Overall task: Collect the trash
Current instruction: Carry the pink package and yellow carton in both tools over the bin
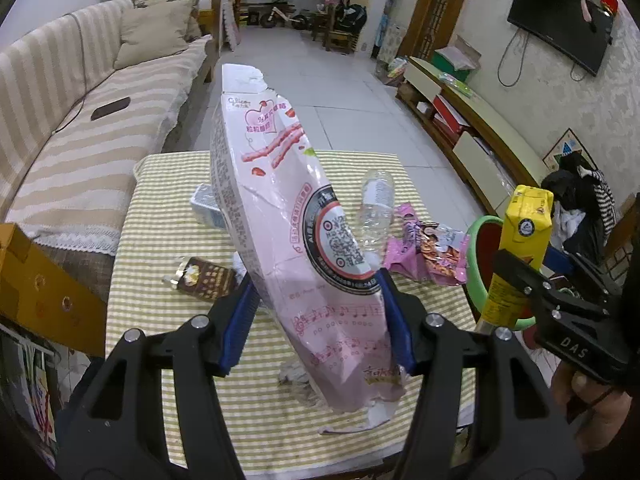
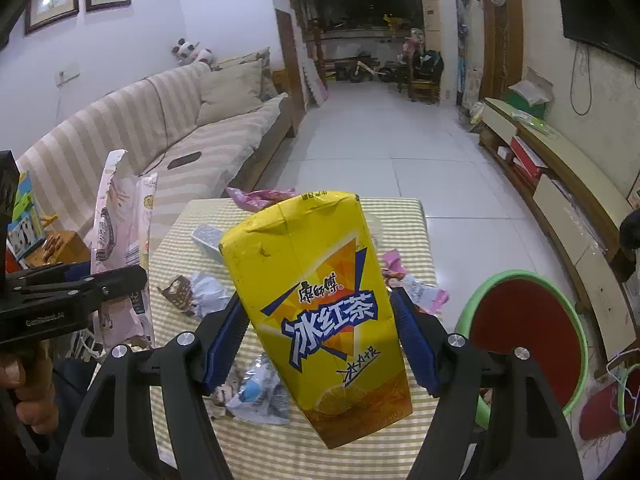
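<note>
Nearest the left wrist camera, the left gripper has its jaws clenched on a torn pink snack box, which leans up and to the left above the worktop. To the right, the right gripper grasps a dented yellow iced-tea carton, lifted clear of the striped cloth. Still lying on the worktop are a clear plastic bottle toward the far right, pink wrappers just beside it, and a brown wrapper at the left. A green-rimmed red stool stands right of the worktop.
</note>
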`<state>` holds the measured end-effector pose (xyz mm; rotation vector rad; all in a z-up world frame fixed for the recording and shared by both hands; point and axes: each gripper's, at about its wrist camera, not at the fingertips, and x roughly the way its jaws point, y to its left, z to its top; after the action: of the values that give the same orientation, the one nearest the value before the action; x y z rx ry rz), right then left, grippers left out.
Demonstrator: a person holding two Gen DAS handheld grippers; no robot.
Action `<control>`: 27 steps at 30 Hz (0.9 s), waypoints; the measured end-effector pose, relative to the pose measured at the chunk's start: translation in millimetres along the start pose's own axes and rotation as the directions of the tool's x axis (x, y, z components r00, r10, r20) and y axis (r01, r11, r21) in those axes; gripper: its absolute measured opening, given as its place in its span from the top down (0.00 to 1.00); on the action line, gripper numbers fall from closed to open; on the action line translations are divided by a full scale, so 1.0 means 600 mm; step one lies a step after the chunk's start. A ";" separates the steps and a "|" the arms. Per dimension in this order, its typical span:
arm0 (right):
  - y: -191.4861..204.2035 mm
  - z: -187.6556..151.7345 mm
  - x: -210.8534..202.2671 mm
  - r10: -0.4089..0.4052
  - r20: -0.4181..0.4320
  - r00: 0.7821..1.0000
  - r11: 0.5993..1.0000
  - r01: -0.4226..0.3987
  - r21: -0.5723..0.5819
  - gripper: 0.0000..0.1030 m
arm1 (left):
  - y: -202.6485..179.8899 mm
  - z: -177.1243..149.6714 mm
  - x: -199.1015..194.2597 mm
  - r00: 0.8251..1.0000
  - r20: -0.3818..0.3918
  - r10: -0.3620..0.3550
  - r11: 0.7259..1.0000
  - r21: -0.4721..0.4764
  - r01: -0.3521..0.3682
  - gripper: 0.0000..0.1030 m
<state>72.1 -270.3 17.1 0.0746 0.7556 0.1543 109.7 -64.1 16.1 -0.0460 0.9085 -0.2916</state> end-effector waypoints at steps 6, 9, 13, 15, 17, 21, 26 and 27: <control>-0.047 -0.002 -0.015 -0.035 0.018 0.999 0.998 0.034 0.045 0.33 | -0.050 0.012 0.015 0.999 -0.008 -0.032 0.998 0.046 0.032 0.46; -0.077 -0.003 -0.024 -0.059 0.025 0.998 0.996 0.057 0.071 0.33 | -0.084 0.019 0.026 0.999 -0.013 -0.048 0.996 0.077 0.049 0.46; -0.120 -0.009 -0.037 -0.098 0.025 0.995 0.990 0.095 0.103 0.33 | -0.141 0.029 0.050 0.996 -0.028 -0.087 0.989 0.119 0.089 0.46; -0.145 -0.013 -0.044 -0.120 0.024 0.993 0.986 0.116 0.120 0.34 | -0.166 0.032 0.059 0.994 -0.035 -0.104 0.984 0.139 0.107 0.46; -0.171 -0.016 -0.051 -0.140 0.023 0.990 0.981 0.136 0.141 0.34 | -0.198 0.036 0.069 0.991 -0.045 -0.125 0.978 0.163 0.131 0.46; -0.221 -0.026 -0.062 -0.184 0.017 0.983 0.967 0.178 0.180 0.34 | -0.256 0.043 0.091 0.984 -0.066 -0.168 0.962 0.207 0.178 0.45; -0.286 -0.041 -0.070 -0.232 -0.002 0.973 0.946 0.226 0.230 0.34 | -0.323 0.045 0.122 0.971 -0.101 -0.215 0.937 0.260 0.234 0.45; -0.298 -0.045 -0.069 -0.240 -0.008 0.971 0.942 0.235 0.241 0.34 | -0.334 0.046 0.129 0.969 -0.109 -0.221 0.933 0.266 0.243 0.45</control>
<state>43.9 -453.4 3.8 0.2138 0.7533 -0.1692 130.0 -279.5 6.2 0.1197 0.9329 -0.6438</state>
